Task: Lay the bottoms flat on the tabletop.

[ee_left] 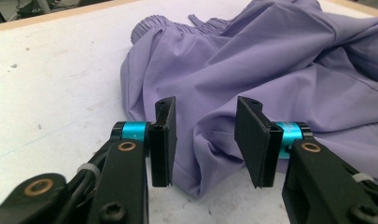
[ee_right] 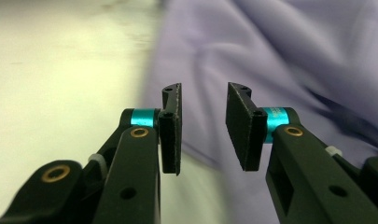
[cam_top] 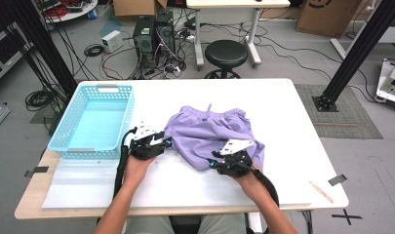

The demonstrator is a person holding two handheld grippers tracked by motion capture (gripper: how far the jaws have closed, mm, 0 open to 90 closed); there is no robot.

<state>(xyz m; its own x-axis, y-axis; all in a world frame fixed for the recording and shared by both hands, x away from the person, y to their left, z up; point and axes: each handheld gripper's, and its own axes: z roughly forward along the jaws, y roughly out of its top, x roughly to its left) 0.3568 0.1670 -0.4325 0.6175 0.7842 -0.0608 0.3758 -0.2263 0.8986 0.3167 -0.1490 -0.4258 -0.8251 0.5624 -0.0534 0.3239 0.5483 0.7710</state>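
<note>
So the purple shorts (cam_top: 209, 134) are lying crumpled roughly in the middle of the white tabletop (cam_top: 283, 112), waistband toward the far edge, all bunched up with folds everywhere. Left gripper (cam_top: 162, 142) sits right at the left edge of the fabric, and from the left gripper view its jaws are parted with a fold of the shorts (ee_left: 252, 70) sitting just past them; the pads aren't pressing on anything, so it's let go. Right gripper (cam_top: 215, 163) is down at the near edge of the cloth, jaws also apart, nothing pinched between them. The right gripper view is pretty blurry though, so I can't say for sure whether its fingertips brush the shorts (ee_right: 280, 51) or just hover above them. Both of the person's hands are wrapped around the gripper bodies, forearms coming in from the near side. Over on the left of the tabletop there's a light blue plastic basket (cam_top: 63, 134), just beside the left gripper but clear of the shorts. A black stool (cam_top: 226, 53) stands on the floor beyond the far edge.
</note>
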